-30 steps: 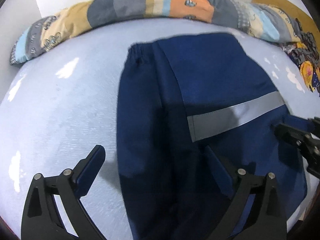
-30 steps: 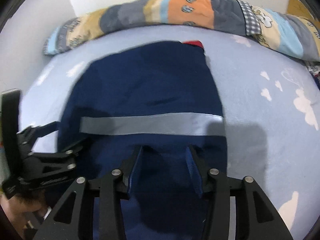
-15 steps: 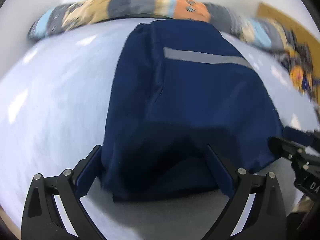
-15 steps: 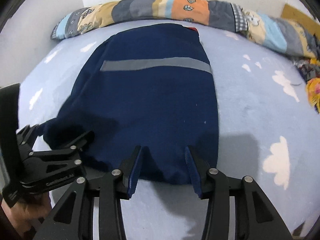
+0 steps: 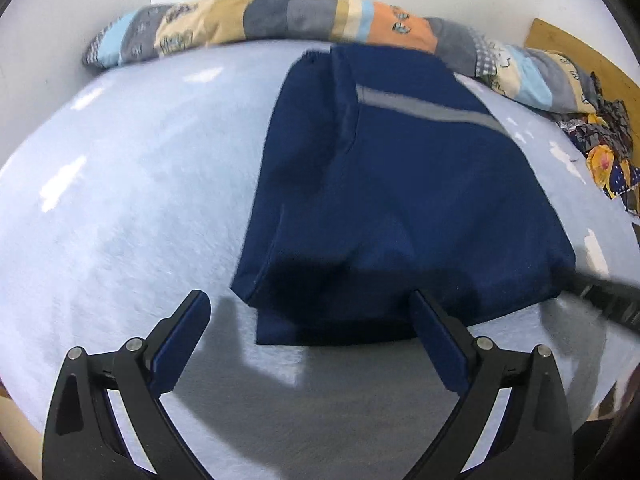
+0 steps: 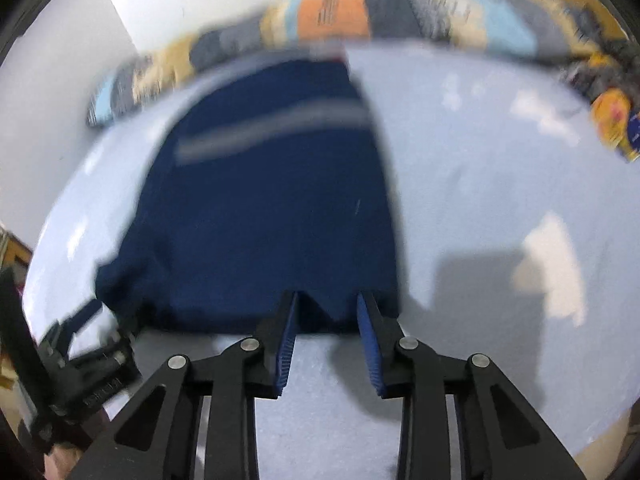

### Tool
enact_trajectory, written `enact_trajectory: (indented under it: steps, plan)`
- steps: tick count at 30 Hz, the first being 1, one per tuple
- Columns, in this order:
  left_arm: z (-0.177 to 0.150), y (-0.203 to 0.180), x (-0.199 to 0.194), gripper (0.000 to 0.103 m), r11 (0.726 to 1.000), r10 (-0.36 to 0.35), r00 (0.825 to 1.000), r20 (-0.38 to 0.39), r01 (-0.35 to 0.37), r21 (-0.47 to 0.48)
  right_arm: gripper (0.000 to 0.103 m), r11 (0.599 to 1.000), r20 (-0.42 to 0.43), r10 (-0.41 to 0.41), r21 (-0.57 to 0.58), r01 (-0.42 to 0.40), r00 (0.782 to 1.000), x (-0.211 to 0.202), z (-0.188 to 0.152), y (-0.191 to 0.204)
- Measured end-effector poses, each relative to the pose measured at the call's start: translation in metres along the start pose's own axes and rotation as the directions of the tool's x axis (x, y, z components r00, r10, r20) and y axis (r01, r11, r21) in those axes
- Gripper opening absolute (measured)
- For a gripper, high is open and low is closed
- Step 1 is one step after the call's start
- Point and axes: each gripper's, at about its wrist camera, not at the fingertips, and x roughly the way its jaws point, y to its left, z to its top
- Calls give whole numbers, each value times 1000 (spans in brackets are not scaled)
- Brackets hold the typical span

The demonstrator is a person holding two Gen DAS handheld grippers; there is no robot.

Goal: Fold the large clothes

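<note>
The left gripper (image 5: 308, 336) has its two blue pads spread wide, and nothing is between them. It hangs just past the near edge of the navy garment (image 5: 400, 200), over the pale blue bed sheet (image 5: 120, 200). The right gripper (image 6: 328, 312) is closing its jaws. The near hem sits at the tips, but the picture is blurry there and the pads do not look like they press on the cloth yet.

The garment lies flat in the middle of the bed — a big dark blue piece with a grey shiny stripe (image 5: 428, 110) across the far part. It already looks doubled over, with one layer on top of another at the near edge. A rolled patchwork blanket (image 5: 280, 20) runs along the wall behind it, and a small pile of bright clothes (image 5: 604, 152) sits at the right side.

This looks like the moment between folds — the hem is down and a new grab is starting. Next, both grippers likely need to pinch the near corners, one on each side, and carry them over toward the stripe, keeping the edges lined up so the cloth does not bunch.
</note>
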Motion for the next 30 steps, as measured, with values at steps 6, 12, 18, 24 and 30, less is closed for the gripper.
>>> enact_trajectory:
  steps: [6, 12, 18, 24, 30]
  plan:
    - [-3, -6, -4, 100, 1000, 8, 1000, 12, -8, 5, 29, 998, -26, -39, -41, 37, 999, 14, -9, 17]
    - [-22, -14, -16, 100, 996, 37, 999, 13, -38, 75, 32, 999, 120, 9, -48, -3, 993, -32, -21, 24]
    - [-44, -35, -37, 100, 982, 19, 1000, 23, -23, 189, 32, 998, 110, 59, -23, -57, 992, -48, -51, 26]
    - [-63, -45, -68, 100, 965, -5, 997, 75, -15, 260, 43, 997, 158, 54, -53, -46, 986, -74, -85, 29]
    - [-74, -41, -102, 100, 963, -28, 991, 131, -9, 270, 51, 997, 214, 71, -33, -65, 974, -102, -114, 27]
